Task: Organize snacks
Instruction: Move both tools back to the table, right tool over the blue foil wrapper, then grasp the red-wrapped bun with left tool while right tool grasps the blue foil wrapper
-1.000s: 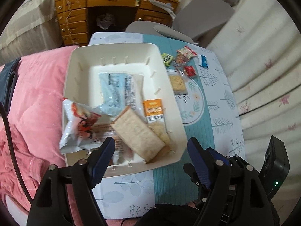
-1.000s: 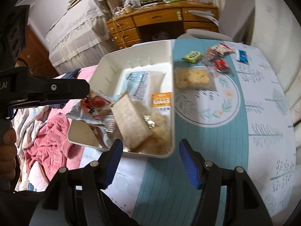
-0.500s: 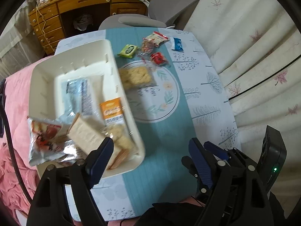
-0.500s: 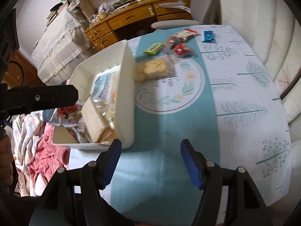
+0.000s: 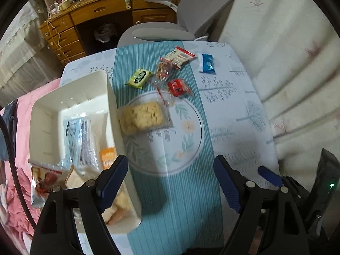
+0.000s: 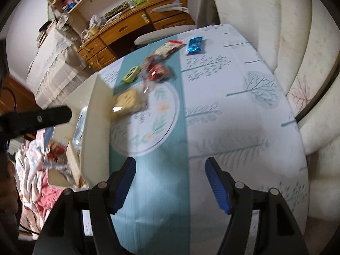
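Step in hand, by my reading: between picks. Both claws empty and turned toward the loose snacks left on the counter [image 5: 229, 110].

Left claw [image 5: 170, 180] wide, nothing between its jaws, hovering above the teal runner beside the white bin [image 5: 112, 97]. Right claw [image 6: 170, 182] also wide and empty, above the counter's near end.

Bin sits at counter's left edge, already holding several packets: a pale blue wrapper [image 5: 77, 136], an orange oat bar [image 5: 107, 157], a red-and-silver bag [image 5: 44, 180].

Still out: clear-wrapped crispy cake [image 5: 141, 116] touching the bin's right wall; green packet [image 5: 139, 78], red packet [image 5: 178, 87], a clear twist of candy, a red-and-white packet [image 5: 179, 57] and blue packet [image 5: 207, 62] further back.

Next move likely calls for reaching forward to the crispy cake, nearest of the lot, and closing on its wrapper edge.

Versus a second ago: both views have swung right, off the bin interior and onto the loose snacks. Bin contents look unchanged.
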`<state>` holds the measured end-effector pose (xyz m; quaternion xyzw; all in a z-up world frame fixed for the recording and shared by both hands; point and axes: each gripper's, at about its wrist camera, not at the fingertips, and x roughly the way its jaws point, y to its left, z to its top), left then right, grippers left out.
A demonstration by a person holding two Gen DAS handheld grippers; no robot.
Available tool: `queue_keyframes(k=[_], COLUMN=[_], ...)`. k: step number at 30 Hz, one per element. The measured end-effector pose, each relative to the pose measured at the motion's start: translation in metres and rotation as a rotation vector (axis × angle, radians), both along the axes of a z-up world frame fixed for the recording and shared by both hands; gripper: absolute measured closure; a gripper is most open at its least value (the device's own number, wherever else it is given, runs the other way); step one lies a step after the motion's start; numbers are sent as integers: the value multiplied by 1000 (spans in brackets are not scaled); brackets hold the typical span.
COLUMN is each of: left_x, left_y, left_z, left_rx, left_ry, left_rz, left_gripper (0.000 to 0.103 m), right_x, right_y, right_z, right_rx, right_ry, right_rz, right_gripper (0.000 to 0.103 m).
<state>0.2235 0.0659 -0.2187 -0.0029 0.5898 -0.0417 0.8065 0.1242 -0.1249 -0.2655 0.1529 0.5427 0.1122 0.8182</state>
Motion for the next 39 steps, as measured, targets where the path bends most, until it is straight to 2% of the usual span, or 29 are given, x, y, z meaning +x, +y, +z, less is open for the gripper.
queue_keyframes(k=[6, 11, 24, 32, 39], left_x=[42, 74, 138, 159, 166], left_y=[-14, -25, -22, -23, -28], left_z=[-14, -29, -86, -117, -135], left_rx=[-32, -13, -82, -116, -118], left_ry=[-15, 1, 60, 66, 75], left_rz=[60, 96, 250, 295, 298], left_gripper=[21, 21, 21, 21, 21], right_x=[51, 97, 209, 253, 272], right_y=[-31, -45, -42, -27, -15], right_z=[-6, -12, -14, -35, -65], right_rx=[24, 23, 13, -23, -66], right_ry=[-13, -37, -106, -127, -96], right_rz=[-40, -48, -21, 4, 38], right_gripper=[35, 35, 35, 35, 35])
